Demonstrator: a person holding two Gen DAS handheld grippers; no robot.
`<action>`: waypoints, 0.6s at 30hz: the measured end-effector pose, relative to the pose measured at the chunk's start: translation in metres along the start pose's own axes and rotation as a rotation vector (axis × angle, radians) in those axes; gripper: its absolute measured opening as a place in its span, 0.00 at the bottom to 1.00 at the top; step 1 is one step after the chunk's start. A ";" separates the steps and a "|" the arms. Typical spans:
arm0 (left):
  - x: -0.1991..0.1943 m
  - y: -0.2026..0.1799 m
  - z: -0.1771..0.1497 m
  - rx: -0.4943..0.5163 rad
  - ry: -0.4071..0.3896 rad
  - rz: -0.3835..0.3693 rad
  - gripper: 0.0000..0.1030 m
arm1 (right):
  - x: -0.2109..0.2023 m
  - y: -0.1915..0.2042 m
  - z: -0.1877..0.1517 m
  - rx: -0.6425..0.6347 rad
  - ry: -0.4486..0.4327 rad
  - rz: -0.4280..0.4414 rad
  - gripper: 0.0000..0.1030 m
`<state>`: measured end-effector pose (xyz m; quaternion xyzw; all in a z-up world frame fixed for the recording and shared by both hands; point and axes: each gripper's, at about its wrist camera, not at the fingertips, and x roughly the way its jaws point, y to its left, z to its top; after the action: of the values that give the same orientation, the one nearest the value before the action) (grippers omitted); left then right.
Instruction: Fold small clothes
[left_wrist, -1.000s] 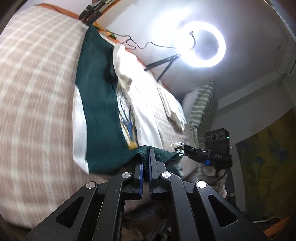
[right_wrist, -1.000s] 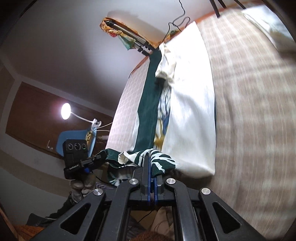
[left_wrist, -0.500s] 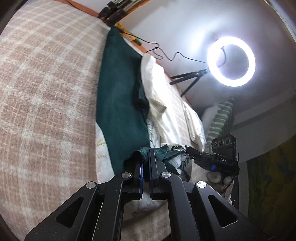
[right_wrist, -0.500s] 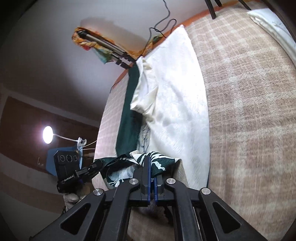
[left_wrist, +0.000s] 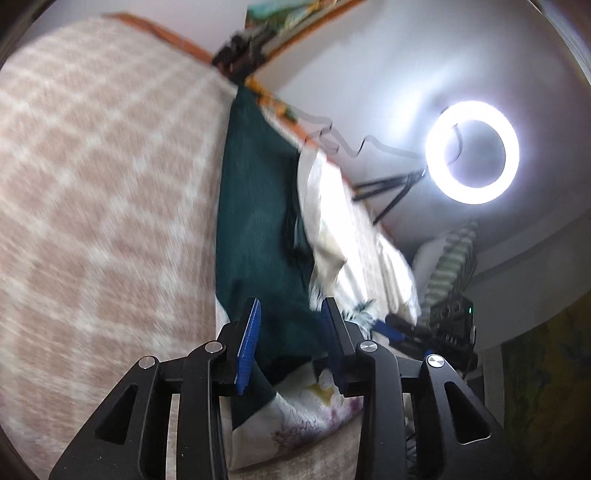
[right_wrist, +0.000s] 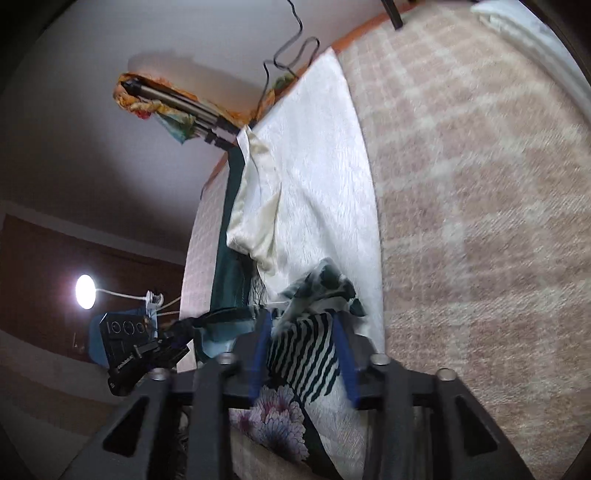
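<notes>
A small garment, dark green (left_wrist: 258, 206) on one side and white with green stripes and a flower print (right_wrist: 310, 354) on the other, lies on a white cloth (right_wrist: 317, 177) on the bed. My left gripper (left_wrist: 291, 314) is open, its blue pads (left_wrist: 251, 332) either side of the green fabric. My right gripper (right_wrist: 301, 328) is open over the striped hem, which lies loose between the fingers. The other gripper shows in each view, at the right (left_wrist: 436, 328) and at the left (right_wrist: 147, 350).
The bed carries a beige checked blanket (left_wrist: 92, 203) (right_wrist: 480, 221). A lit ring light (left_wrist: 472, 151) on a tripod stands beyond the bed, with striped pillows (left_wrist: 450, 266) below it. A desk lamp (right_wrist: 85, 291) glows at the left. A folded tripod (right_wrist: 177, 107) lies at the bed's far edge.
Both grippers have opened and let go of the garment's hem, which now lies folded over on the bed. Both views are blurred by motion.
</notes>
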<state>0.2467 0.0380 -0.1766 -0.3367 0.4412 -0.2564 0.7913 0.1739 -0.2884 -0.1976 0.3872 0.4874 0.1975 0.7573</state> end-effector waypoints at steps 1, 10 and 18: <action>-0.006 -0.001 0.001 0.011 -0.014 0.001 0.31 | -0.006 0.004 0.000 -0.032 -0.019 -0.009 0.38; 0.007 -0.014 -0.020 0.216 0.057 0.161 0.31 | -0.007 0.043 -0.018 -0.404 -0.058 -0.275 0.37; 0.033 -0.017 -0.026 0.306 0.093 0.264 0.28 | 0.017 0.032 -0.018 -0.403 0.008 -0.324 0.31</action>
<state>0.2376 -0.0040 -0.1914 -0.1396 0.4734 -0.2296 0.8389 0.1676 -0.2496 -0.1863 0.1448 0.4970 0.1684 0.8388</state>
